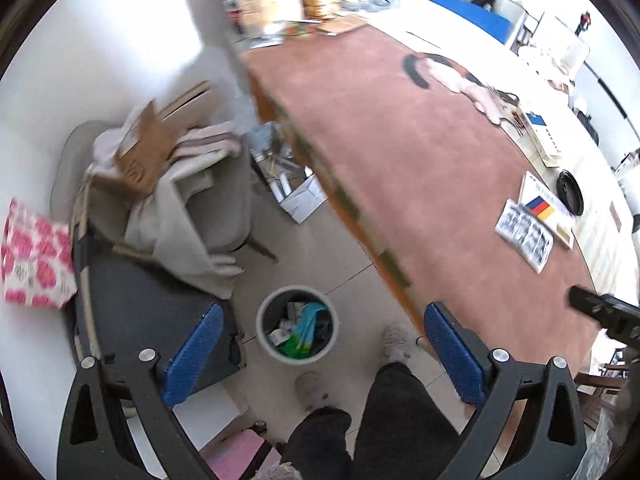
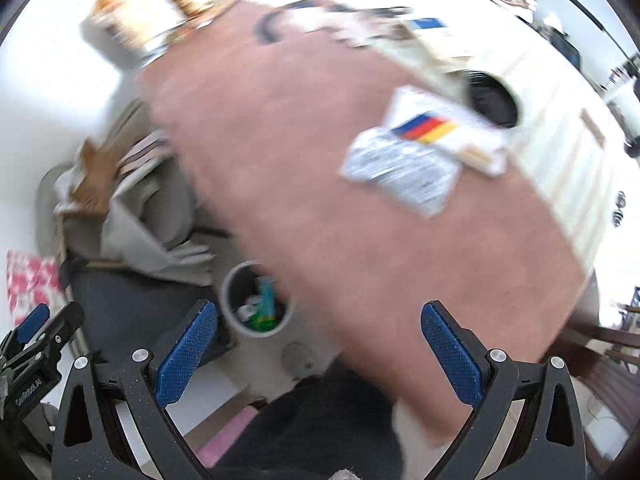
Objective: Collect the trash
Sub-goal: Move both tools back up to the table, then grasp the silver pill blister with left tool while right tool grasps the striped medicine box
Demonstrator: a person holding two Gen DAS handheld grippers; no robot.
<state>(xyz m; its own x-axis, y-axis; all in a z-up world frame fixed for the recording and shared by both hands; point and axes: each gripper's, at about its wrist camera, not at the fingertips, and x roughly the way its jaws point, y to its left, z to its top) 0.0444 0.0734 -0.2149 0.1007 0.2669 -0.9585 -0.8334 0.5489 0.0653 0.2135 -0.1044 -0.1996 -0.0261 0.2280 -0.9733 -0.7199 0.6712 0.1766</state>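
A round grey bin (image 1: 297,324) stands on the tiled floor beside the table, with green and teal wrappers inside; it also shows in the right wrist view (image 2: 256,300). My left gripper (image 1: 320,354) is open and empty, high above the bin. My right gripper (image 2: 318,354) is open and empty above the table's near edge. A crumpled silver printed wrapper (image 1: 524,236) lies on the pink tabletop, partly over a white booklet with a striped flag (image 1: 542,206); both also show, blurred, in the right wrist view, the wrapper (image 2: 400,172) and the booklet (image 2: 436,128).
The pink table mat (image 1: 400,160) has a cat picture (image 1: 460,80) and a black round lid (image 1: 570,192). A grey chair (image 1: 192,184) piled with cloth and cardboard, a dark seat (image 1: 152,312), a pink floral bag (image 1: 36,256) and my legs (image 1: 380,412) surround the bin.
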